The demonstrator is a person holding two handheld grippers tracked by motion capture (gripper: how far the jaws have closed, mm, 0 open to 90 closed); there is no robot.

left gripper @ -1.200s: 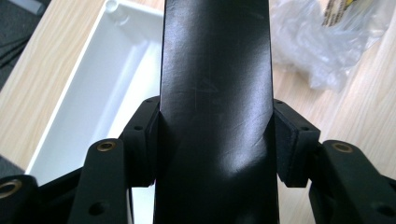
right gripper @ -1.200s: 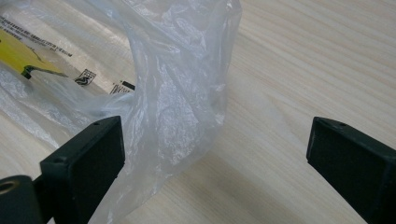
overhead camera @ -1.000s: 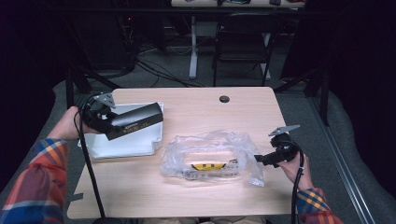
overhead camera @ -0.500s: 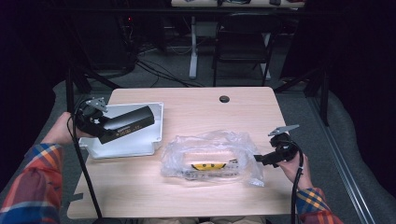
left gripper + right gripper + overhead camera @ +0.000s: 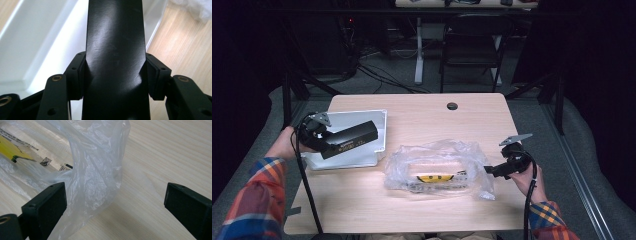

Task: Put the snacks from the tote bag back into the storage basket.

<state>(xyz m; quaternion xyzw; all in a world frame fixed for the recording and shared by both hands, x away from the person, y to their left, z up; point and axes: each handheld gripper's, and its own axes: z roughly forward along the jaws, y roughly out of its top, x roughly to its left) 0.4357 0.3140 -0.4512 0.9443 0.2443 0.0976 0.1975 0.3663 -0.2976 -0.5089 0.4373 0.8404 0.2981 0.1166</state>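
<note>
Left fingers: clenched on a long black box, pinching its sides.
Black box: held over the white tray, near the bench's left edge.
Right fingers: spread wide, released, a fold of the clear plastic bag between them.
Plastic bag: crumpled mid-bench toward the right edge, yellow-labelled item inside.

Over the last second the left gripper, clamped on a long black box, has drawn back toward the person's left, away from the clear plastic bag. The box, which a second ago reached past the right rim of the white tray, now lies wholly above the tray, its far end raised slightly and its length nearer level.
</note>
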